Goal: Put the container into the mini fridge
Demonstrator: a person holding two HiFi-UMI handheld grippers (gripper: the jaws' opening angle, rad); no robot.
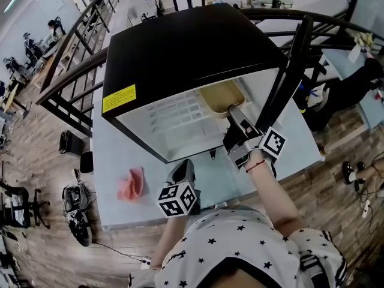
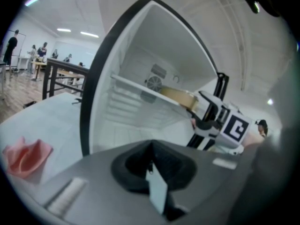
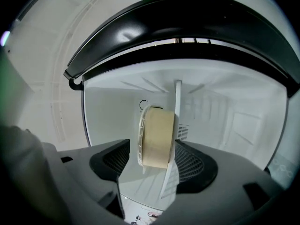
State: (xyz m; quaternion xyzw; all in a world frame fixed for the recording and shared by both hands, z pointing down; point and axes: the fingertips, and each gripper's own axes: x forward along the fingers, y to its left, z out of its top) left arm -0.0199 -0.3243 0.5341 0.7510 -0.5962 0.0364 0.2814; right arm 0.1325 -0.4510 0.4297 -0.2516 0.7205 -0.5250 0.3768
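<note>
Open-plan room with black railings; a pale surface [image 1: 300,140] carries a black mini fridge [image 1: 192,47], door swung open. A pink cloth [image 1: 131,183] lies near the surface's front edge.

The step looks like release and withdrawal. The tan container [image 1: 222,96] sits on the fridge shelf [image 2: 136,86], towards the door side, so placement looks nearly finished.

To do it well:
- Back the right gripper [image 1: 235,114] straight out along its own line.
- Keep both pads off the container walls so it doesn't drag or tip off the shelf.
- Don't close until the tips are past the container.
- Watch the door edge and the fridge frame on the way out.

Right fingers [image 3: 112,161] are spread wide. The container stands between them in the right gripper view with a sliver of gap on each side. I judge there's no grip, though contact on the shelf side is hard to rule out.

The left gripper [image 1: 182,173] hovers over the surface in front of the fridge opening. Its fingers [image 2: 136,165] are closed together with nothing between them, touching nothing. It could go for the door next.
</note>
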